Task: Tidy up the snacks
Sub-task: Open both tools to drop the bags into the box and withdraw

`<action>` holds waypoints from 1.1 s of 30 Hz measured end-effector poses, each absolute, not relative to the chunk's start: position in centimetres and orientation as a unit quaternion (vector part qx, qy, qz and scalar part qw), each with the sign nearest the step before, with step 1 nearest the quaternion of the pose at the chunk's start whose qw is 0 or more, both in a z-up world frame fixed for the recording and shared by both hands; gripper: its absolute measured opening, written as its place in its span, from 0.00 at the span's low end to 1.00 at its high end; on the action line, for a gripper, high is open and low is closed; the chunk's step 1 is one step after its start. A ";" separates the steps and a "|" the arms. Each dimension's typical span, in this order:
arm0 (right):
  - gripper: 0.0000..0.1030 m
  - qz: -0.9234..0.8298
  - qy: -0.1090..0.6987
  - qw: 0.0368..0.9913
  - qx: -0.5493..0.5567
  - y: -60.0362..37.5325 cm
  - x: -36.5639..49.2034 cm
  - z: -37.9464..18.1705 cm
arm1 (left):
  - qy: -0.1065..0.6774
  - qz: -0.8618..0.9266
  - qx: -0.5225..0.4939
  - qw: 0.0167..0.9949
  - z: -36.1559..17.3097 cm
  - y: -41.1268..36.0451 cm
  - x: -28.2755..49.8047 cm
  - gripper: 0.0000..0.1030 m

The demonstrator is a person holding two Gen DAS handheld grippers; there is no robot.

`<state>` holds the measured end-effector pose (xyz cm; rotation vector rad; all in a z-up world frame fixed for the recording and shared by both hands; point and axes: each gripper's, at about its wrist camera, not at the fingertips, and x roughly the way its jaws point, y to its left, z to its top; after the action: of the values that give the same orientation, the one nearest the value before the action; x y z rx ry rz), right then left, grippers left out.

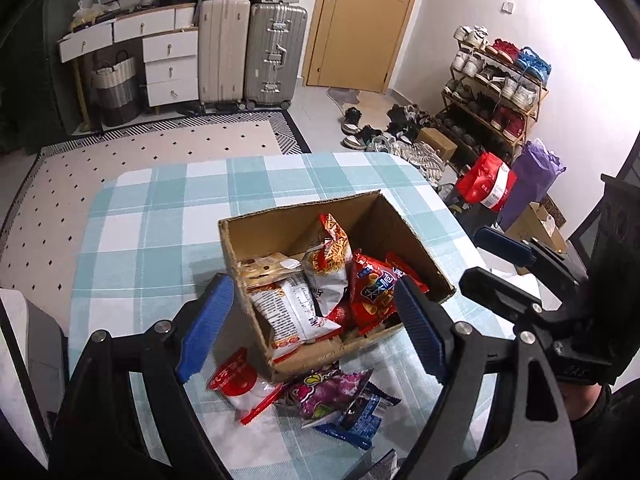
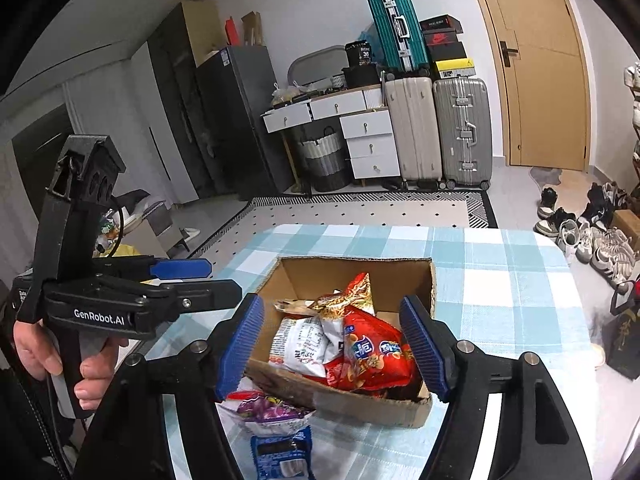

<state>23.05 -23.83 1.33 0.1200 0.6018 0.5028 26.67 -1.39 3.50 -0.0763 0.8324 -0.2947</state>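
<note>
An open cardboard box (image 1: 256, 226) (image 2: 344, 266) stands on the checked tablecloth (image 1: 160, 216). Inside lie a red snack bag (image 1: 372, 292) (image 2: 372, 352), a white bag (image 1: 292, 308) and an orange-patterned bag (image 1: 332, 256). In front of the box, on the cloth, lie a red-and-white packet (image 1: 240, 384), a purple bag (image 1: 328, 392) (image 2: 268, 408) and a blue packet (image 1: 360, 416) (image 2: 282, 452). My left gripper (image 1: 314, 328) (image 2: 224, 278) hovers open above the box's near-left side. My right gripper (image 2: 332, 346) (image 1: 492, 268) is open above the box, holding nothing.
A hand (image 2: 92, 368) grips the left tool. Beyond the table's far edge lie a dotted rug (image 1: 160, 152), white drawers (image 1: 170, 68), suitcases (image 1: 272, 56) and a door (image 1: 360, 20). Right of the table are a shoe rack (image 1: 492, 92), loose shoes (image 1: 384, 132) and bags (image 1: 488, 180).
</note>
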 end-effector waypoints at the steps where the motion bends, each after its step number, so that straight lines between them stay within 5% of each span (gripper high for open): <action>1: 0.71 0.245 0.292 0.923 0.058 -23.8 22.7 1.5 | 0.400 -0.141 -0.037 0.905 3.7 -1.2 26.2 0.80; 18: 0.83 0.250 0.272 0.928 0.056 -23.7 16.5 2.1 | 0.374 -0.114 -0.009 0.920 3.7 0.6 17.2 0.84; 26: 0.85 0.250 0.275 0.926 0.061 -23.9 14.0 1.3 | 0.379 -0.116 -0.030 0.918 1.7 1.0 14.1 0.99; 33: 0.87 0.247 0.280 0.925 0.069 -24.4 12.3 0.5 | 0.387 -0.123 -0.036 0.913 -0.4 0.4 12.2 0.99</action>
<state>12.25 -24.41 0.47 0.1406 0.5736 0.5069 12.24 0.38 -0.43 -0.0744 0.7976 -0.2539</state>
